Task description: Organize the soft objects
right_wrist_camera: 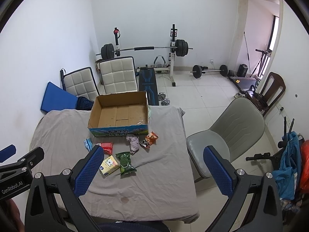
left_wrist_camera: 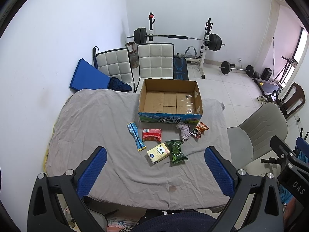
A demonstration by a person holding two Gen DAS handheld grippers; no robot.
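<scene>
Both grippers held high above the near edge of the table (left_wrist_camera: 81, 116), which is covered by a grey cloth.

Left gripper (left_wrist_camera: 155, 171): jaws spread wide, nothing between the blue pads (left_wrist_camera: 92, 171). Right gripper (right_wrist_camera: 154, 171): jaws likewise spread wide, holding nothing; it sits out over the table's right edge, with the grey chair (right_wrist_camera: 227, 135) showing between its fingers.

Box (left_wrist_camera: 170, 100): open cardboard carton, blue printed front, at the far edge of the table, right of centre. Inside only the bare cardboard floor and a bit of clear tape.

Soft items, all lying on the cloth in front of the box, none in it:
- blue pack (left_wrist_camera: 135, 136), long and narrow, leftmost, lying roughly front to back.
- red pack (left_wrist_camera: 152, 135), just right of the blue pack.
- tissues (left_wrist_camera: 158, 152), pale yellow pack, nearest the near edge, touching the green pack.
- green pack (left_wrist_camera: 176, 150), right of the tissues, its top end reaching the sock.
- sock (left_wrist_camera: 183, 130), greyish, crumpled, just in front of the box's front wall.
- orange pack (left_wrist_camera: 199, 129), crumpled, against the sock's right side, closest to the right edge.

Behind the table: two white chairs (left_wrist_camera: 135, 63), a blue mat (left_wrist_camera: 87, 77) leaning on the wall, a barbell rack (left_wrist_camera: 177, 38).
</scene>
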